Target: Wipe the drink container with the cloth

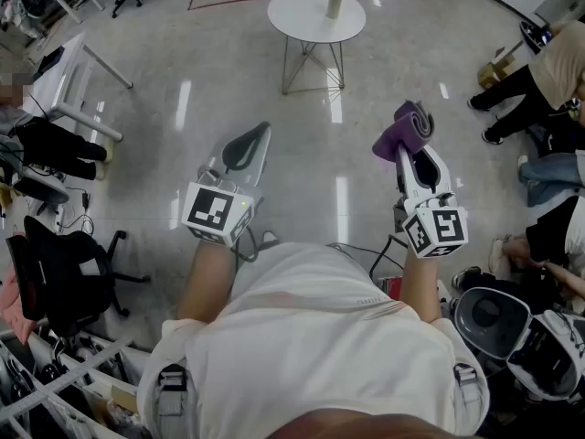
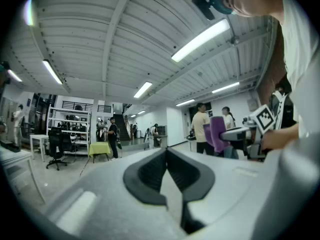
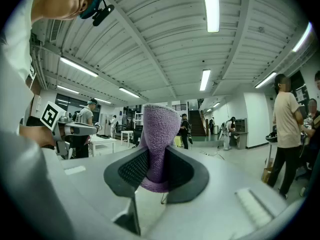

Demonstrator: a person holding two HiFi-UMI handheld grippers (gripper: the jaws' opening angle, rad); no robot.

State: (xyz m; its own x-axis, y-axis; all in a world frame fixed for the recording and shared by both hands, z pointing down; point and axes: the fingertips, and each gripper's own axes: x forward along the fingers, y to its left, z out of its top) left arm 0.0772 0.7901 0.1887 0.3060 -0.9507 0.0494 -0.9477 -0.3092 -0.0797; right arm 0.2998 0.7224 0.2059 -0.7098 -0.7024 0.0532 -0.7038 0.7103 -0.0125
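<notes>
**Though far off, a tippy target**

While our right gripper stays out of it, clamped on the soft purple cloth, and our left gripper is closed on nothing, the drink container stands upright on the round table ahead. It looks light, so we'd steady its middle.

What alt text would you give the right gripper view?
The right hand-held gripper is shut on a purple cloth that sticks up between its jaws. Behind are ceiling strip lights, the left hand-held gripper at left and a person standing at right.
</notes>
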